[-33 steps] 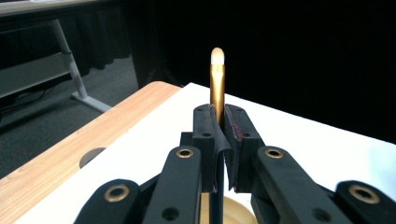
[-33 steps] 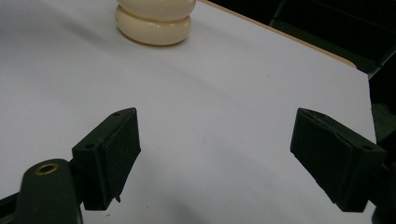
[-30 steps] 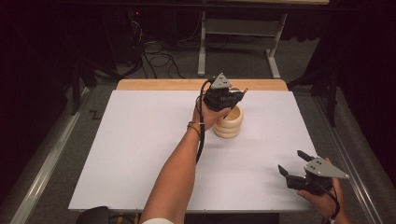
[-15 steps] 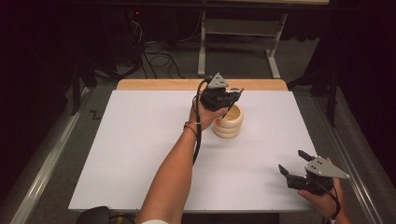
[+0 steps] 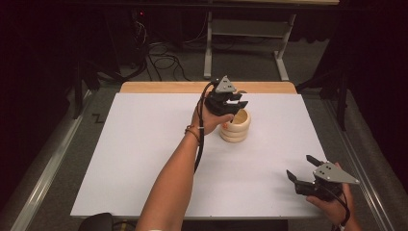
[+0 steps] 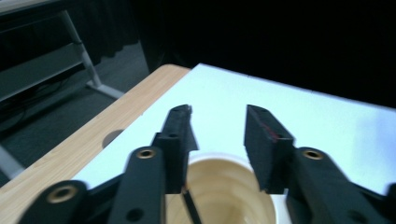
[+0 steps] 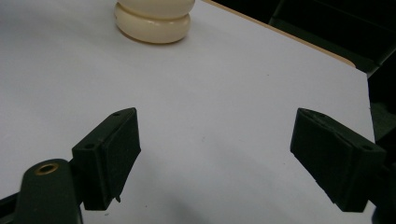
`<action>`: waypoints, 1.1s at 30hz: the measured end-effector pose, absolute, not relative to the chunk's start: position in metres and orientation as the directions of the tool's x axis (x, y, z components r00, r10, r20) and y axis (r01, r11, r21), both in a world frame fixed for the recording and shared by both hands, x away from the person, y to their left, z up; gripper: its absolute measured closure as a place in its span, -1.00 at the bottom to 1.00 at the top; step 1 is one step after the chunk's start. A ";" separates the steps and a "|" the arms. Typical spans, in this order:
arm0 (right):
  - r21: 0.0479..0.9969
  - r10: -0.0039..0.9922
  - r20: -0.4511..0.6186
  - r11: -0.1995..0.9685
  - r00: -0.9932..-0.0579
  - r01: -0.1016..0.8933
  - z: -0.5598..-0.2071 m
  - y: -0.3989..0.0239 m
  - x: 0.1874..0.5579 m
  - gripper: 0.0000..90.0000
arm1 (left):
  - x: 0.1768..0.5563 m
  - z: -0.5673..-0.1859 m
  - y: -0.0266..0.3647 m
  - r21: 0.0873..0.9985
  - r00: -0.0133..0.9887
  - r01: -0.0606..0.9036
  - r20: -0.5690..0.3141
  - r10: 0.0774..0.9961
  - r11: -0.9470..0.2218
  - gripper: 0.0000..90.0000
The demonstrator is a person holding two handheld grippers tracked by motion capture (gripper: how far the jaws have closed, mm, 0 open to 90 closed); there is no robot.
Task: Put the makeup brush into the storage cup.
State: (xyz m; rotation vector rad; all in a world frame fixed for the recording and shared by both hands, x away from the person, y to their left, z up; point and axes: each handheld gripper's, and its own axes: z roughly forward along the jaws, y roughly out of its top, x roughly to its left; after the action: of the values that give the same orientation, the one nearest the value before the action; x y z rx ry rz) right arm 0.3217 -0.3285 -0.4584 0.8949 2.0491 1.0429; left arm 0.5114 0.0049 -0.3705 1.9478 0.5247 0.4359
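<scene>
A cream ribbed cup (image 5: pixel 235 129) stands on the white table top (image 5: pixel 144 144), right of centre toward the far side. My left gripper (image 5: pixel 236 103) hovers just over its mouth. In the left gripper view its jaws (image 6: pixel 217 112) have just been opening and stand apart with nothing pressed between them. Below them is the cup's hollow (image 6: pixel 224 191), where a thin dark stick (image 6: pixel 190 207) leans. My right gripper (image 5: pixel 300 166) rests open near the table's front right corner. Its jaws (image 7: pixel 217 116) are spread wide over bare white surface, with the cup (image 7: pixel 156 23) far ahead.
A strip of wooden tabletop (image 5: pixel 168 87) borders the white sheet at the far edge. Behind it, a metal frame (image 5: pixel 240 33) and cables (image 5: pixel 163 57) sit on the dark floor. A grey rail (image 5: pixel 53 163) runs along the left side.
The left gripper's jaws have parted over the cup. The thin stick that poked out beside them earlier no longer shows there. The right gripper has kept still.
</scene>
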 end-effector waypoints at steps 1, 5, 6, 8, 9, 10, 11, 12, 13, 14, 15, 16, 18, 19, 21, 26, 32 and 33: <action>0.851 0.799 -0.247 0.450 -0.548 0.272 -0.458 -0.328 0.322 -0.63 | 0.510 -0.370 0.005 0.907 0.836 0.162 0.083 0.543 -0.389 0.30; 0.853 0.801 -0.241 0.444 -0.548 0.273 -0.459 -0.328 0.322 -0.63 | 0.506 -0.367 0.008 0.899 0.837 0.149 0.106 0.537 -0.411 0.21; 0.851 0.800 -0.247 0.449 -0.547 0.272 -0.459 -0.328 0.322 -0.63 | 0.505 -0.367 0.008 0.895 0.833 0.145 0.119 0.540 -0.422 0.17; 0.852 0.799 -0.249 0.450 -0.548 0.269 -0.459 -0.328 0.322 -0.63 | 0.504 -0.366 0.009 0.888 0.836 0.142 0.129 0.533 -0.438 0.12; 0.851 0.799 -0.250 0.451 -0.547 0.270 -0.459 -0.328 0.322 -0.63 | 0.503 -0.366 0.009 0.886 0.834 0.138 0.137 0.535 -0.442 0.10; 0.849 0.798 -0.253 0.454 -0.547 0.270 -0.458 -0.328 0.322 -0.63 | 0.502 -0.365 0.010 0.886 0.831 0.138 0.139 0.539 -0.442 0.08; 0.850 0.799 -0.251 0.452 -0.547 0.271 -0.459 -0.328 0.321 -0.63 | 0.501 -0.364 0.011 0.890 0.830 0.138 0.135 0.541 -0.434 0.04; 0.853 0.802 -0.245 0.445 -0.545 0.272 -0.459 -0.328 0.322 -0.63 | 0.500 -0.364 0.012 0.891 0.826 0.139 0.137 0.546 -0.433 -0.03; 0.852 0.800 -0.246 0.447 -0.547 0.271 -0.459 -0.328 0.322 -0.63 | 0.500 -0.363 0.012 0.892 0.821 0.140 0.139 0.554 -0.430 -0.08; 0.851 0.800 -0.247 0.449 -0.547 0.273 -0.459 -0.328 0.322 -0.63 | 0.499 -0.362 0.013 0.896 0.812 0.146 0.134 0.568 -0.420 -0.15; 0.852 0.803 -0.243 0.445 -0.545 0.276 -0.459 -0.327 0.321 -0.62 | 0.498 -0.362 0.014 0.898 0.808 0.152 0.128 0.575 -0.413 -0.25; 0.850 0.798 -0.253 0.453 -0.547 0.268 -0.458 -0.328 0.322 -0.63 | 0.498 -0.362 0.015 0.898 0.806 0.153 0.128 0.577 -0.412 -0.26; 0.849 0.797 -0.254 0.455 -0.548 0.268 -0.458 -0.327 0.322 -0.62 | 0.497 -0.362 0.017 0.900 0.803 0.158 0.122 0.584 -0.406 -0.34; 0.849 0.797 -0.253 0.455 -0.548 0.269 -0.458 -0.327 0.322 -0.62 | 0.496 -0.362 0.017 0.895 0.789 0.169 0.129 0.601 -0.413 -0.38; 0.848 0.796 -0.254 0.456 -0.550 0.269 -0.458 -0.327 0.321 -0.63 | 0.496 -0.363 0.018 0.892 0.782 0.177 0.129 0.610 -0.416 -0.50; 0.848 0.794 -0.251 0.456 -0.553 0.270 -0.459 -0.327 0.322 -0.62 | 0.493 -0.364 0.022 0.895 0.771 0.171 0.138 0.621 -0.411 -0.64; 0.849 0.796 -0.246 0.452 -0.553 0.273 -0.459 -0.326 0.322 -0.62 | 0.488 -0.365 0.027 0.889 0.769 0.157 0.163 0.618 -0.430 -0.63; 0.850 0.795 -0.245 0.452 -0.555 0.272 -0.459 -0.326 0.322 -0.62 | 0.486 -0.365 0.028 0.886 0.767 0.150 0.175 0.617 -0.438 -0.63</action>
State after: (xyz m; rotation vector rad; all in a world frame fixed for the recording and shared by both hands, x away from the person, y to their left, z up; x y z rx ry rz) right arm 0.3218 -0.3262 -0.4590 0.8881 2.0583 1.0442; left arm 0.4864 0.0282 -0.3650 1.9842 0.5778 0.6024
